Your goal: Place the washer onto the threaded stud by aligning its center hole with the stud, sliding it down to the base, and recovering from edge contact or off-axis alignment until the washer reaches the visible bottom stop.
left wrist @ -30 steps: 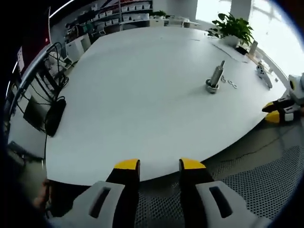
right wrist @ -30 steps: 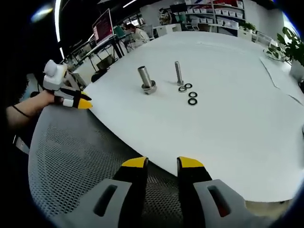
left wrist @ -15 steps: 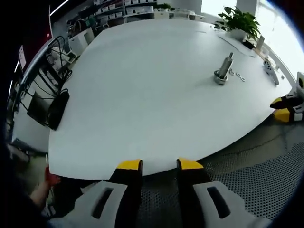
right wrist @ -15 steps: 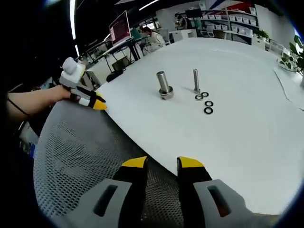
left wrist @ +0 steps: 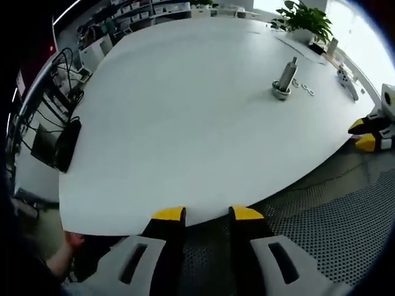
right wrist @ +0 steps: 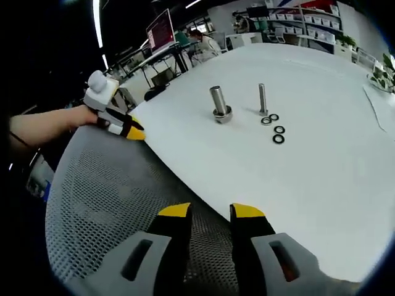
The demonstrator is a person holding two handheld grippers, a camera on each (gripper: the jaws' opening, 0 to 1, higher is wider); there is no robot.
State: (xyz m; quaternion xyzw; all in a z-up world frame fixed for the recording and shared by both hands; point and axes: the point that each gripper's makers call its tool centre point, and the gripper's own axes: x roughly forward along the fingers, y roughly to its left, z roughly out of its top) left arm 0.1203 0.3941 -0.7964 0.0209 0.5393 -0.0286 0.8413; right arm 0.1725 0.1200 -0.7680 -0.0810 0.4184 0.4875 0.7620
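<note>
— What's on the table [right wrist: 321, 185]?
— Threaded stud [right wrist: 263, 99] upright at 1 o'clock, four washers [right wrist: 273, 126] loose at its base, thick post [right wrist: 218, 103] beside. No readable labels.
— Grippers?
— Left gripper [left wrist: 207, 216] and right gripper [right wrist: 210, 213]: jaws slightly parted, empty, over mesh chair [right wrist: 111, 203].

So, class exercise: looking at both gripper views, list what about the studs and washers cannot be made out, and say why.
- Washers, right gripper view: too small to judge hole size or count surely; in the left gripper view they blur into a streak.
- Thin stud: threads too small to see; in the left gripper view the thick stud hides most of it.
- Left tool, right gripper view: jaw gap unreadable.
</note>
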